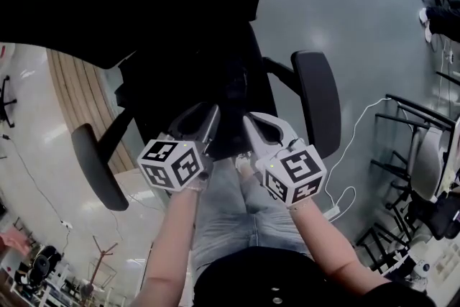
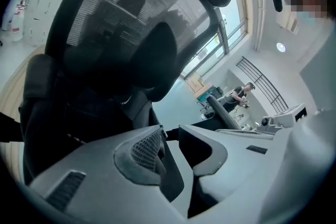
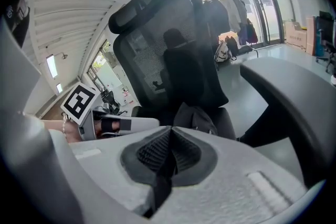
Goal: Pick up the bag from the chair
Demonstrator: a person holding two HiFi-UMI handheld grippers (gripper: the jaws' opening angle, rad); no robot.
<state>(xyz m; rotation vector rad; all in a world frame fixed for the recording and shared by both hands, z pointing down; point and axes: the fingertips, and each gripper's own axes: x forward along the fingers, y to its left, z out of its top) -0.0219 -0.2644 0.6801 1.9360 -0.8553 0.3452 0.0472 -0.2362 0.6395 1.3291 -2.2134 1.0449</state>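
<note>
Directly ahead: a black mesh-backed office chair (image 1: 316,104) faces the person, an armrest out on each side.
Bag: a dark bag (image 3: 197,119) sits on the chair's seat, against the foot of the backrest; the head view shows it only as black against black.
Left hand-held gripper (image 2: 170,131): jaws spread a little, with only air and a strip of floor in the gap; it points at the seat, short of the bag.
Right hand-held gripper (image 3: 170,131): ribbed pads pressed together with nothing between them; the bag lies just beyond its tips, untouched.
Pair: the two reach in side by side over the seat's front edge, marker cubes (image 1: 172,163) towards the person.
Person: forearms extended, jeans-clad legs (image 1: 230,212) below the grippers.
Floor (image 1: 359,11): grey and glossy.
Background: another person (image 2: 239,94) stands far off near tall windows.
</note>
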